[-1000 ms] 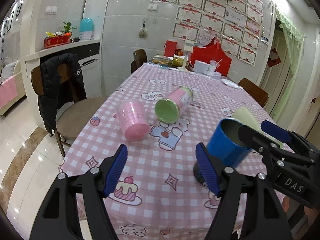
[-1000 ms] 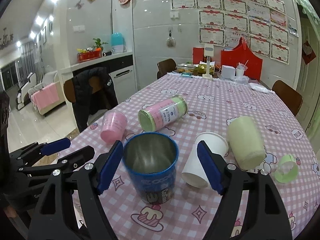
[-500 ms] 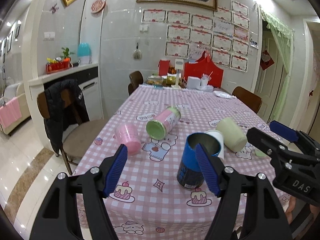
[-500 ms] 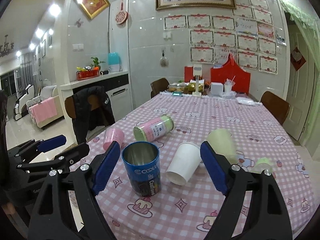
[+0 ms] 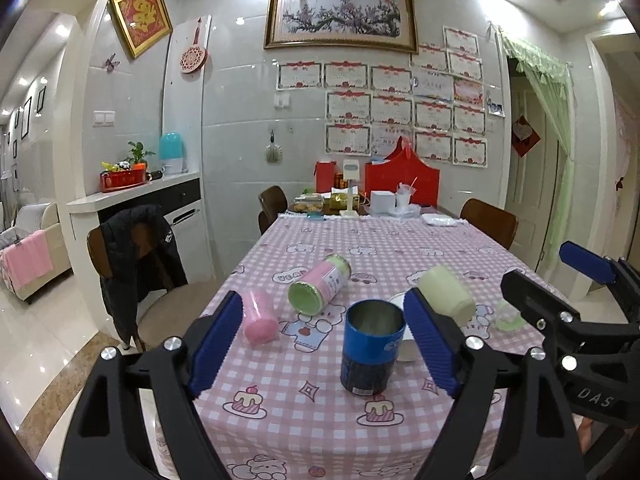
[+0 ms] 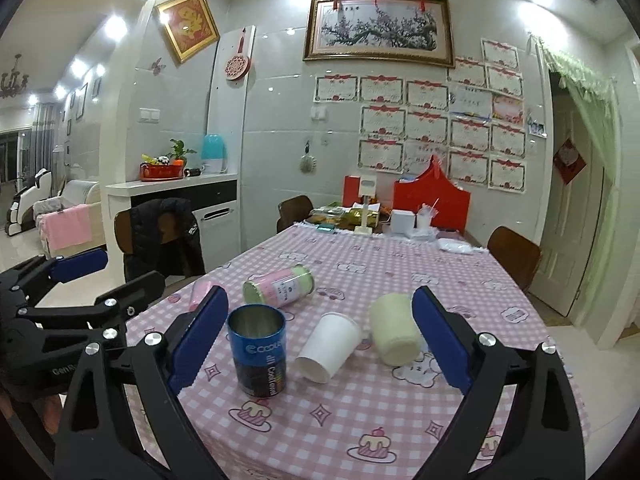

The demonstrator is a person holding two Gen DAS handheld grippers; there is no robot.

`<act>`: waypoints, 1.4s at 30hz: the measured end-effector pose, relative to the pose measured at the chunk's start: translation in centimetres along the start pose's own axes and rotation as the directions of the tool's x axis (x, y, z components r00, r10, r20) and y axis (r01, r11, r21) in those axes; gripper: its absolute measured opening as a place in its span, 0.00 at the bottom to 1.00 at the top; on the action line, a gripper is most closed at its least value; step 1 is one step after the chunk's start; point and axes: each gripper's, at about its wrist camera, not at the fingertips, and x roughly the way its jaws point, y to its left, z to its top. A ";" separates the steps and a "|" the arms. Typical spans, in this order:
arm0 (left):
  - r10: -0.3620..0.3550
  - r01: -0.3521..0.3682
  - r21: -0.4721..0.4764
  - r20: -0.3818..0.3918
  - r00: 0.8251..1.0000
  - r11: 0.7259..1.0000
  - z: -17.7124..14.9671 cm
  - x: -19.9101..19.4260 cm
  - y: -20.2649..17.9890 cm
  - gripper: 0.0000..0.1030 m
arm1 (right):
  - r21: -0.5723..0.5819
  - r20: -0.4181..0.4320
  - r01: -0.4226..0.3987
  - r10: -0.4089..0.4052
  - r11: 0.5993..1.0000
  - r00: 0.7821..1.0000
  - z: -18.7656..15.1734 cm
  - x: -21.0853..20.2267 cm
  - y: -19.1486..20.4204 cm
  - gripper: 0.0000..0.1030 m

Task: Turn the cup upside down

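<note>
Blue cup point(image 6: 258, 354) stands upright, mouth up, both grippers' jaws spread wide, empty.

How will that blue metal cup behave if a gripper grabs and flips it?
The blue cup stands upright, mouth open, and looks like rigid metal, so it probably won't crush. Its glossy wall may slip between the pads. It is tall for its base, so a sideways nudge could tip it.

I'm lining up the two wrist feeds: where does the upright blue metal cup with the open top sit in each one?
Left wrist view: the upright blue metal cup stands lower centre, just left of the right-hand blue finger pad.
Right wrist view: the same cup stands lower left of centre, just right of the left-hand pad.
Shared landmark: the pink-and-green canister lying on its side on the checked cloth, behind the cup in both.
</note>
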 end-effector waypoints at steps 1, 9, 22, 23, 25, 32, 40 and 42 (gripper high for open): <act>0.000 0.000 0.000 0.011 1.000 1.000 0.1 -0.3 -0.1 0.79 | 0.002 0.003 -0.001 0.001 1.000 1.000 -0.1 -0.1 -0.1 0.87; 0.023 -0.026 0.029 0.097 0.995 0.999 0.4 -1.8 -1.1 0.79 | 0.017 0.039 0.008 -0.009 1.000 0.999 -0.5 -1.1 -0.6 0.92; 0.038 -0.050 0.060 0.190 0.981 0.997 0.4 -3.2 -2.1 0.80 | 0.014 0.095 0.060 -0.061 0.998 0.994 -0.9 -2.2 -0.7 0.92; 0.043 -0.057 0.063 0.196 0.980 0.996 0.4 -3.3 -2.2 0.80 | 0.015 0.096 0.061 -0.062 0.998 0.993 -0.9 -2.2 -0.8 0.92; 0.055 -0.072 0.069 0.215 0.975 0.995 0.4 -3.4 -2.3 0.80 | 0.016 0.095 0.062 -0.063 0.998 0.993 -1.0 -2.2 -0.9 0.92; 0.067 -0.086 0.075 0.229 0.971 0.993 0.3 -3.6 -2.4 0.80 | 0.017 0.096 0.064 -0.065 0.998 0.993 -1.2 -2.2 -1.0 0.92; 0.075 -0.095 0.077 0.236 0.969 0.992 0.2 -3.8 -2.5 0.80 | 0.013 0.092 0.066 -0.067 0.998 0.994 -1.2 -2.2 -0.8 0.92; 0.069 -0.089 0.076 0.237 0.969 0.993 0.2 -3.8 -2.4 0.80 | 0.009 0.090 0.067 -0.068 0.998 0.994 -1.2 -2.2 -0.7 0.92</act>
